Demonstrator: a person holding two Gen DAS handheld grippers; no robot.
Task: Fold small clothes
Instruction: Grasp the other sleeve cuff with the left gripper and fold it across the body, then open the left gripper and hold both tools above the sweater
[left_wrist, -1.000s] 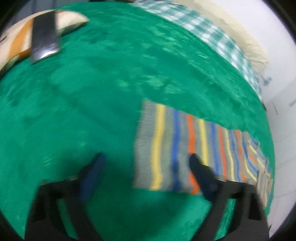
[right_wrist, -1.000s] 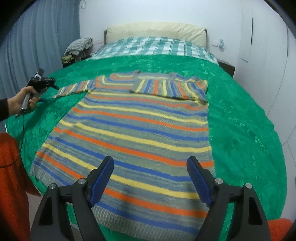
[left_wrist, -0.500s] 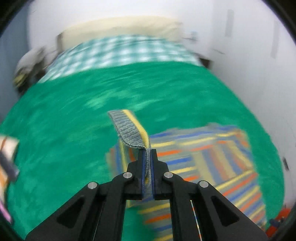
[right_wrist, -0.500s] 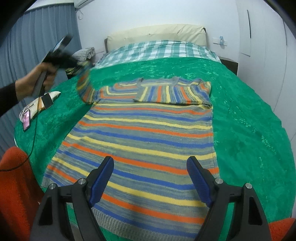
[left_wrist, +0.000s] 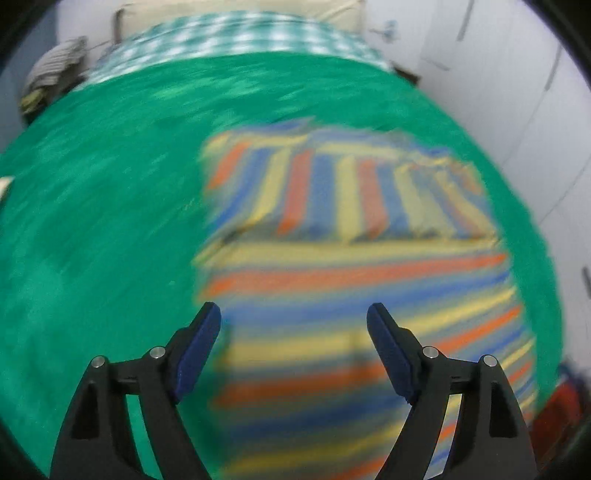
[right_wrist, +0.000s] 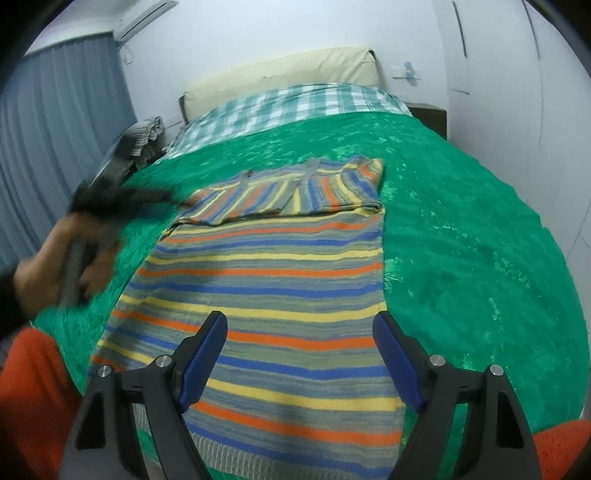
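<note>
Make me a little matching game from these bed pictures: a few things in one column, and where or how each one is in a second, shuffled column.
Things:
1. striped knitted sweater
2. cream padded headboard
3. green-and-white checked sheet
4. left gripper

Places or states:
A. against the wall at the far end of the bed
B. open, holding nothing, above the sweater's left edge
C. flat on the shiny green bedspread, both sleeves folded across its chest
D. between the bedspread and the headboard

Pairs: 1-C, 2-A, 3-D, 4-B
</note>
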